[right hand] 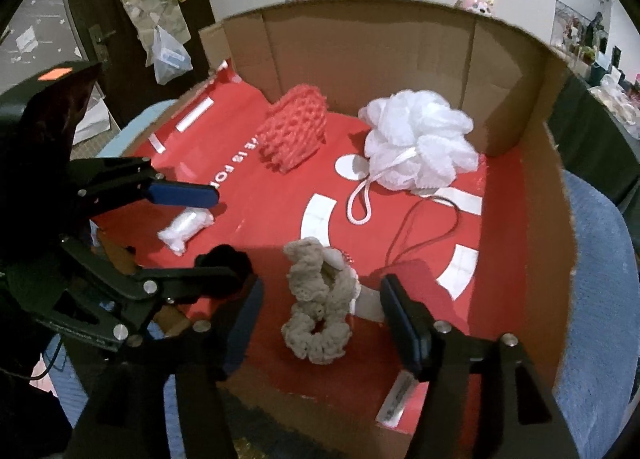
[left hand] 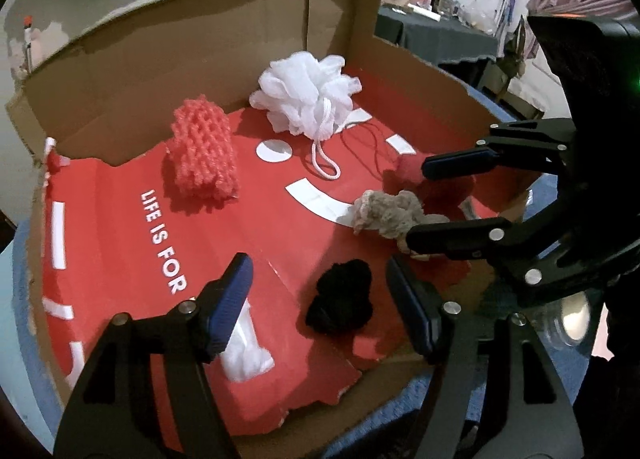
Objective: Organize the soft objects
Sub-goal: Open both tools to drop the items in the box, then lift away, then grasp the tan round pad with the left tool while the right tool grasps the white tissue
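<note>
Several soft things lie in an open cardboard box [left hand: 120, 59] [right hand: 360, 39] with a red printed floor. A white mesh bath pouf [left hand: 306, 93] [right hand: 420, 139] sits at the back beside a coral net sponge [left hand: 204, 149] [right hand: 296, 131]. A beige crocheted scrunchie [left hand: 388, 215] [right hand: 316, 299] lies between the open fingers of my right gripper [right hand: 320, 323] [left hand: 416, 203]. A black pom-pom [left hand: 342, 301] [right hand: 228, 259] lies between the open fingers of my left gripper [left hand: 320, 299] [right hand: 224, 235]. A white plastic-wrapped roll [left hand: 244, 355] [right hand: 186, 227] lies by the left finger.
A thin red cord [right hand: 424, 227] loops across the box floor. The box sits on a blue cushion [right hand: 600, 299]. A dark-clothed table [left hand: 436, 35] with clutter stands behind, and a door [right hand: 100, 39] with hanging bags is to the left.
</note>
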A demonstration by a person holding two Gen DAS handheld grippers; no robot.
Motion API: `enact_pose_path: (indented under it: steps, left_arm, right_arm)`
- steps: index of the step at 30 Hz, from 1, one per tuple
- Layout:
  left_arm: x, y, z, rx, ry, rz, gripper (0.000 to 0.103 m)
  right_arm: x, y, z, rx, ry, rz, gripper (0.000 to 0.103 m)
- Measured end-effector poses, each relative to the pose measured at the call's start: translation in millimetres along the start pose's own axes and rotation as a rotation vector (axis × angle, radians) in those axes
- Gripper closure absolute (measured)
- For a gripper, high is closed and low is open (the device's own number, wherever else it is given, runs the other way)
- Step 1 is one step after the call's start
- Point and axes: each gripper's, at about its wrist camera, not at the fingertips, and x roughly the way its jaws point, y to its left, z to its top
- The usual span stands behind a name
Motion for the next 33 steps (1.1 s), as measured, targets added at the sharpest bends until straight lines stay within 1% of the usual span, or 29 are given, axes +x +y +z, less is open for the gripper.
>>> enact_pose_path:
  steps: [3, 6, 8, 10, 11, 15, 17, 20, 22, 23, 26, 30, 33]
  left_arm:
    - [-13, -3, -2, -0.005, -0.029, 0.014, 0.029]
    - [-32, -10, -6, -0.014, -0.074, 0.032, 0.029]
    - [-43, -13, -8, -0.020, -0.100, 0.037, 0.026]
    - [-57, -18, -11, -0.028, -0.128, 0.043, 0.018]
    - [-65, -22, -14, -0.031, -0.145, 0.050, 0.017]
    - [-95, -37, -25, -0.051, -0.231, 0.088, 0.016]
    - [-107, -44, -31, -0.058, -0.254, 0.100, 0.016]
    - [-124, -55, -41, -0.073, -0.299, 0.119, 0.015]
    - [-136, -63, -50, -0.084, -0.333, 0.122, 0.009]
    - [-142, -67, -54, -0.090, -0.349, 0.124, 0.008]
    - [-160, -79, -68, -0.110, -0.407, 0.134, 0.007]
    - [-181, -95, -89, -0.116, -0.485, 0.144, 0.006]
    - [-194, -105, -104, -0.122, -0.536, 0.176, 0.005]
  right_arm:
    - [-15, 4, -1, 0.005, -0.029, -0.005, 0.033]
    - [-36, 10, -4, 0.005, -0.073, -0.019, 0.028]
    - [-50, 14, -6, 0.008, -0.100, -0.024, 0.024]
    - [-67, 20, -9, 0.010, -0.137, -0.033, 0.021]
    - [-75, 23, -11, 0.010, -0.152, -0.038, 0.020]
    - [-108, 38, -21, 0.001, -0.219, -0.070, 0.014]
    - [-123, 47, -29, -0.010, -0.253, -0.092, 0.009]
    - [-143, 59, -42, -0.022, -0.305, -0.129, 0.005]
    - [-155, 67, -52, -0.021, -0.332, -0.134, 0.003]
    - [-160, 70, -56, -0.022, -0.343, -0.140, 0.002]
    - [-177, 84, -75, -0.026, -0.389, -0.162, 0.000]
    - [-196, 96, -97, -0.004, -0.445, -0.176, 0.000]
    - [-207, 105, -115, 0.017, -0.497, -0.200, 0.000]
